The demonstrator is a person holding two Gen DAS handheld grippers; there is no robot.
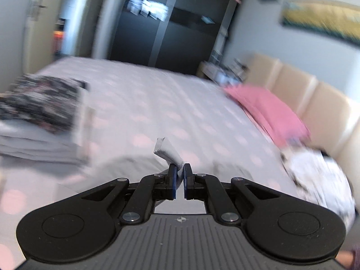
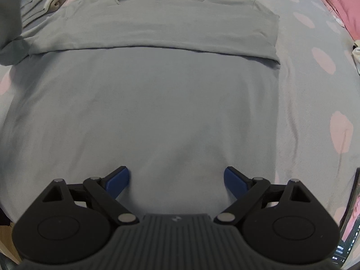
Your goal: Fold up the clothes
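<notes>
A light grey-blue shirt (image 2: 157,103) lies spread flat on the bed in the right wrist view, its right sleeve folded inward across the upper part (image 2: 157,29). My right gripper (image 2: 176,180) hovers open just above the shirt's near part, with nothing between its blue pads (image 2: 118,181). In the blurred left wrist view, my left gripper (image 1: 179,175) is shut on a corner of grey-blue cloth (image 1: 167,151) that sticks up past the fingertips. The lifted fabric shows as a dark fold at the left edge (image 2: 11,33) of the right wrist view.
A stack of folded clothes (image 1: 38,121) with a black patterned piece on top sits on the left of the bed. Pink pillows (image 1: 270,110) and a beige headboard (image 1: 315,103) lie on the right. White patterned laundry (image 1: 319,175) lies near them. A dark wardrobe (image 1: 171,22) stands behind the bed.
</notes>
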